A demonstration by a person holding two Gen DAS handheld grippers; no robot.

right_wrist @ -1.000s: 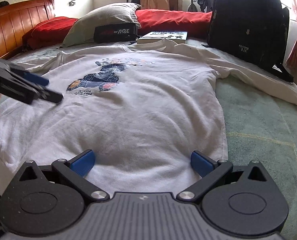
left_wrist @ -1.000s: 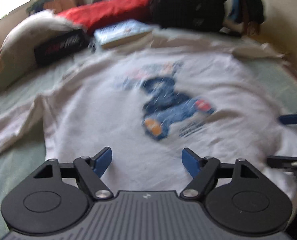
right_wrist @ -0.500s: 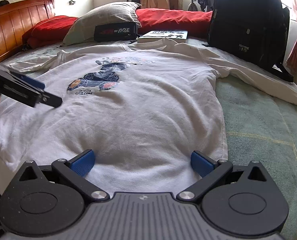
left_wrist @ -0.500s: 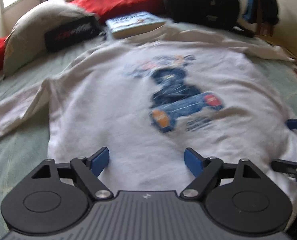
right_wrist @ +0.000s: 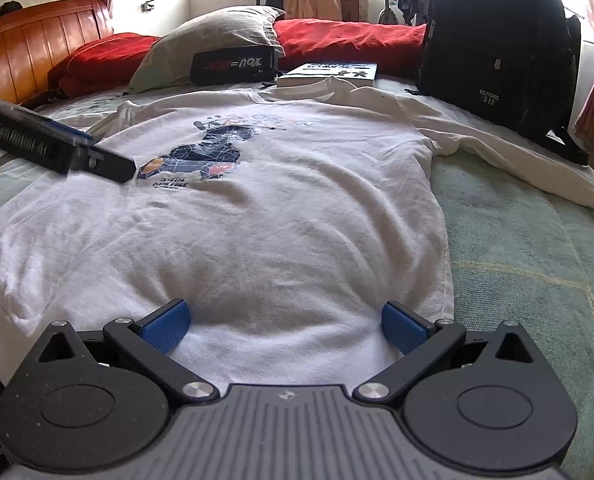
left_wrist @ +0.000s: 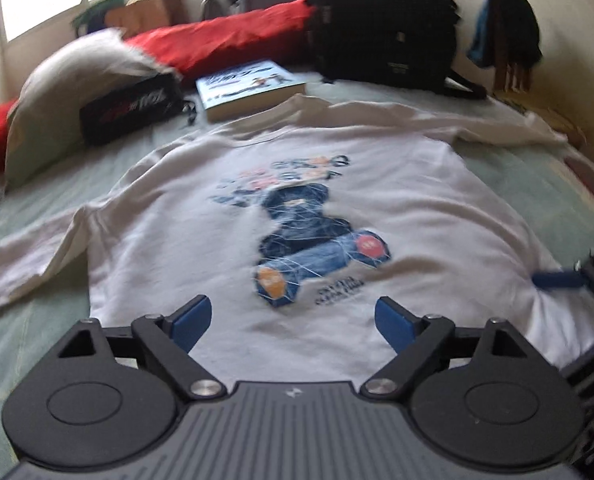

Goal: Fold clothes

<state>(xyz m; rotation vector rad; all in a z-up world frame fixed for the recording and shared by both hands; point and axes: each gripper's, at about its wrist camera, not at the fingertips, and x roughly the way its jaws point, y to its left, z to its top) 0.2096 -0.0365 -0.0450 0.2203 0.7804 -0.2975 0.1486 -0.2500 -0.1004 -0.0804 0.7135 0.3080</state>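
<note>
Window daylight (left view motion-blurred)

Both wrist cams sit low over the bed, angled down past own fingers. Left cam at shirt's [left_wrist: 225,248] hem-left, right cam hem-right; both share print, book [right_wrist: 329,74], backpack [right_wrist: 497,40].

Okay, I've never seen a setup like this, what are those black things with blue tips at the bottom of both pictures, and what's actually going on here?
Those are two hand-held grippers; a person holds one in each hand, and each carries a wide-angle camera looking forward along its blue jaws. One picture comes from the left gripper, the other from the right gripper. Both hover over the hem of a white long-sleeved shirt with a blue bear print, spread flat on a bed for folding. Both sets of jaws are open, the left's having just widened, and neither holds anything. The dark bar at the left edge of the right picture is the left gripper seen from the side. Behind the shirt lie a book, pillows and a black backpack.
</note>
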